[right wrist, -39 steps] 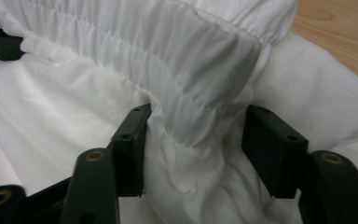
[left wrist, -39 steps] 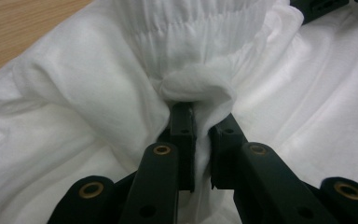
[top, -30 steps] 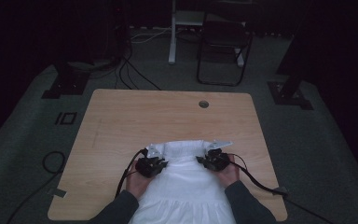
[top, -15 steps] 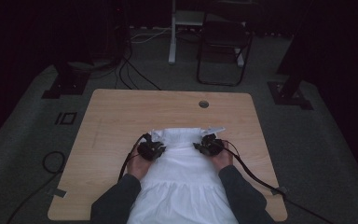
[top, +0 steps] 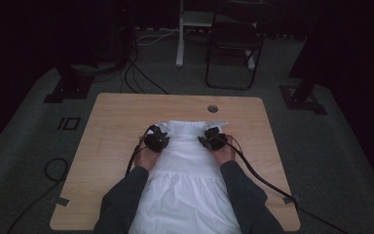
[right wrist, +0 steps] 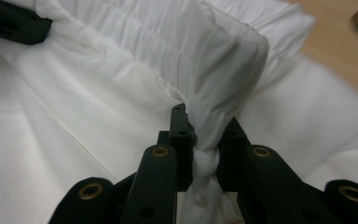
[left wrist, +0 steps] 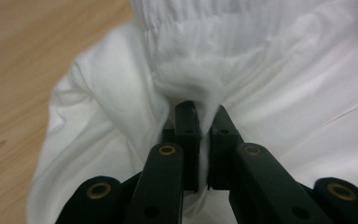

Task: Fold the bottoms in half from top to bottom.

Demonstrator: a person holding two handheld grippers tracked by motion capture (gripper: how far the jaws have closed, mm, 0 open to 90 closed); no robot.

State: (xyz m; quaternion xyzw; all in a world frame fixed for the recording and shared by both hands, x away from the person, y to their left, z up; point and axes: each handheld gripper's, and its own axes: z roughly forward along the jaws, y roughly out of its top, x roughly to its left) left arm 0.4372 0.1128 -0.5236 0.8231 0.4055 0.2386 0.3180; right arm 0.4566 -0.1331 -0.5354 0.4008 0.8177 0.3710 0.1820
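Dim room, white garment [top: 187,165] cut off below

dim room, grey carpet [top: 350,161], folding chair [top: 233,46]

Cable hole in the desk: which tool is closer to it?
Right. The right tool sits just below the cable hole, clamped on the white garment. The left tool grips the garment's other side, farther left of the hole.

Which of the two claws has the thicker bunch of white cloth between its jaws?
The right claw: a thick twisted wad of the white garment fills it; the left claw pinches a thin fold.
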